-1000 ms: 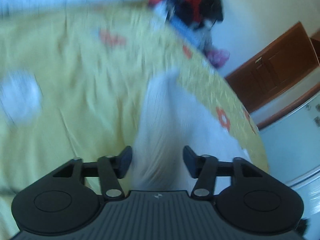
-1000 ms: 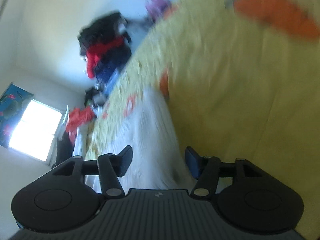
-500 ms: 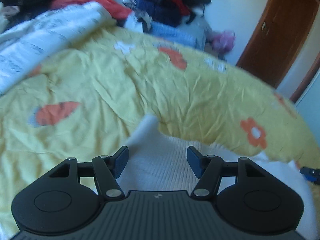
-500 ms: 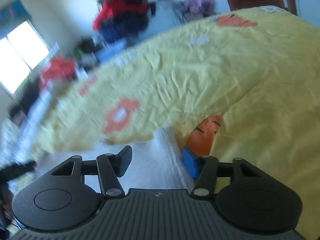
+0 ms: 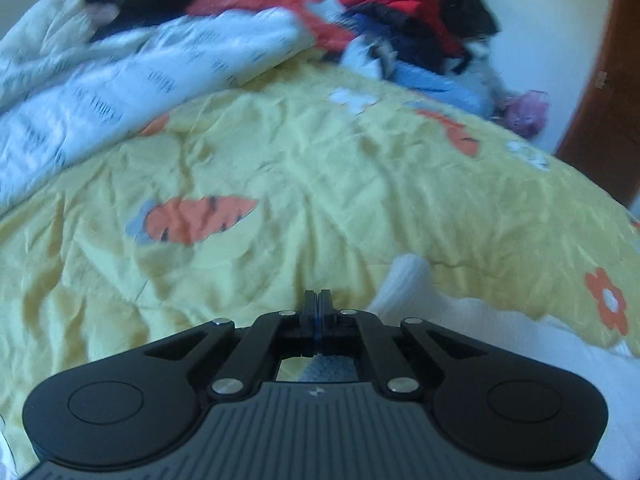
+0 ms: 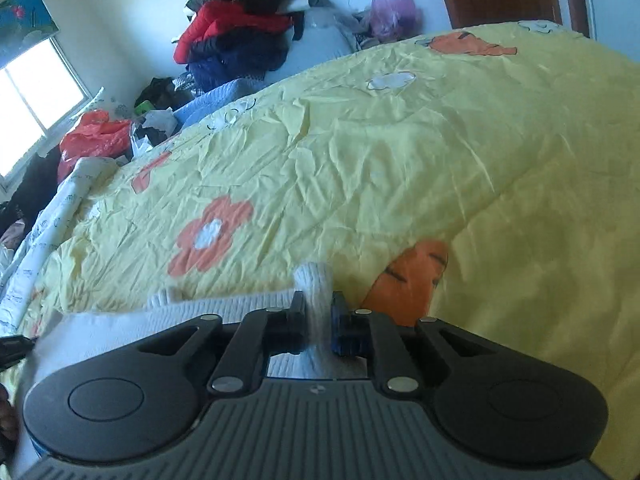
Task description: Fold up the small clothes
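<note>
Here, no legible writing, left gripper [image 5: 318, 300] fully closed, right gripper [image 6: 319, 305] closing on white knit garment [image 6: 240, 308], yellow quilt [image 6: 400, 168].

Daylight floods in from the window [image 6: 36, 92] at left of the right wrist view, blown out white. Left wrist view is smeared with motion blur; fisheye bends the edges.

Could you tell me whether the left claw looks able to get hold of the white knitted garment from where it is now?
Probably yes, after reopening. The left claw is shut over the yellow quilt with nothing visibly gripped; the white knitted garment lies just beside it, uncovered, with nothing between them.
</note>
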`<state>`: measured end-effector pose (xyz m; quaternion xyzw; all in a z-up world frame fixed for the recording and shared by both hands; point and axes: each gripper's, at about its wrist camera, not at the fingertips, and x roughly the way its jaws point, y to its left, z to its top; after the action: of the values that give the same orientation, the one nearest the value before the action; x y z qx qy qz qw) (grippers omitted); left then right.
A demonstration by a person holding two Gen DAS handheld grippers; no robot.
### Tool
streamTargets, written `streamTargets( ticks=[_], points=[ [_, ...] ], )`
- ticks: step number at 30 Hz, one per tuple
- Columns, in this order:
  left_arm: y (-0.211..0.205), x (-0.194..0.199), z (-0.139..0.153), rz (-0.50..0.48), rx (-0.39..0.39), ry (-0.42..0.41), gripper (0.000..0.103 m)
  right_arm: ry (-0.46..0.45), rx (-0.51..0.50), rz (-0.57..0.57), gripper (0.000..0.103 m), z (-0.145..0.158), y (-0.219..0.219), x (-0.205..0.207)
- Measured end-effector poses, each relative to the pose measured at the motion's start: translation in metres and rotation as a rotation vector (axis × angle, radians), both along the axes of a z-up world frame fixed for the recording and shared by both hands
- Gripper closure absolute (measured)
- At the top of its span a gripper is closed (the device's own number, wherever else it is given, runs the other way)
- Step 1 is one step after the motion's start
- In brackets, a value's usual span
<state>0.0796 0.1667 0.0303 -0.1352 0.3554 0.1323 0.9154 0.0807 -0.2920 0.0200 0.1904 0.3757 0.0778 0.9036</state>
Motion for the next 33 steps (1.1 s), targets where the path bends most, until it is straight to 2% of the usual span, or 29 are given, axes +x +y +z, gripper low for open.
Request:
streamTargets(
  ticks=[1,3,5,7,9,11,14,15,16,17,19,20,21,23,24,25,26,28,29,30,31,32,33],
  points=[
    [-0.004,-0.003,0.005,-0.026,0.004,-0.028,0.103,-0.007,0.012,-0.015,0.074,0.001,-0.001,-0.004],
    [-0.012,-0.008,0.017,-0.093,-0.001,-0.072,0.1,-0.042,0.06,-0.045,0.048,0.011,-0.008,-0.014],
    [-0.017,-0.007,0.025,-0.149,0.004,-0.09,0.095,-0.077,0.086,-0.066,0.038,0.021,-0.016,-0.022],
    [-0.02,0.004,0.028,-0.163,0.018,-0.068,0.089,-0.089,0.081,-0.057,0.038,0.028,-0.019,-0.019],
    [-0.021,0.022,0.021,-0.171,0.021,-0.002,0.065,-0.063,0.054,-0.049,0.038,0.031,-0.016,-0.01],
    [-0.021,0.035,0.013,-0.18,0.007,0.059,0.055,-0.033,0.033,-0.034,0.038,0.028,-0.012,-0.004],
    [-0.03,0.042,0.006,-0.229,0.021,0.071,0.056,0.054,0.017,-0.008,0.037,0.016,-0.003,0.009],
    [-0.034,0.043,0.006,-0.239,0.044,0.064,0.087,0.066,0.022,0.012,0.052,0.011,0.0,0.012],
    [-0.034,0.044,0.004,-0.233,0.067,0.071,0.095,0.069,0.033,0.04,0.067,0.008,0.003,0.012],
    [-0.033,0.044,0.005,-0.205,0.084,0.07,0.096,0.076,0.039,0.052,0.088,0.007,0.006,0.014],
    [-0.027,0.038,0.013,-0.135,0.091,0.003,0.096,0.002,0.032,0.036,0.089,0.015,0.007,0.008],
    [-0.024,0.037,0.013,-0.116,0.094,-0.003,0.096,-0.053,0.036,0.014,0.089,0.021,0.004,0.003],
    [-0.023,0.04,0.008,-0.113,0.105,0.016,0.096,-0.066,0.048,-0.013,0.089,0.022,0.0,0.001],
    [-0.024,0.041,-0.007,-0.113,0.136,0.052,0.096,-0.026,0.053,-0.041,0.089,0.012,-0.004,0.006],
    [-0.026,0.038,-0.008,-0.113,0.149,0.032,0.096,0.0,0.042,-0.039,0.089,0.005,-0.003,0.007],
    [-0.028,0.037,-0.006,-0.114,0.153,0.033,0.096,0.021,0.031,-0.028,0.087,0.0,0.0,0.007],
    [-0.029,0.034,-0.003,-0.119,0.151,0.025,0.093,0.022,0.02,-0.022,0.077,-0.001,0.002,0.003],
    [-0.032,0.023,0.007,-0.129,0.167,-0.009,0.091,-0.004,0.007,-0.041,0.066,0.006,0.001,-0.004],
    [-0.031,0.018,0.011,-0.127,0.174,-0.023,0.087,-0.02,-0.004,-0.059,0.049,0.012,0.0,-0.009],
    [-0.033,0.009,0.02,-0.128,0.18,-0.042,0.081,-0.051,-0.015,-0.075,0.043,0.021,-0.001,-0.018],
    [-0.036,-0.001,0.028,-0.116,0.188,-0.069,0.077,-0.099,-0.019,-0.085,0.043,0.03,-0.001,-0.028],
    [-0.039,-0.012,0.035,-0.101,0.199,-0.099,0.068,-0.14,-0.011,-0.086,0.043,0.038,-0.001,-0.037],
    [-0.045,-0.021,0.042,-0.102,0.203,-0.127,0.054,-0.173,0.009,-0.079,0.042,0.045,-0.001,-0.045]
  ],
)
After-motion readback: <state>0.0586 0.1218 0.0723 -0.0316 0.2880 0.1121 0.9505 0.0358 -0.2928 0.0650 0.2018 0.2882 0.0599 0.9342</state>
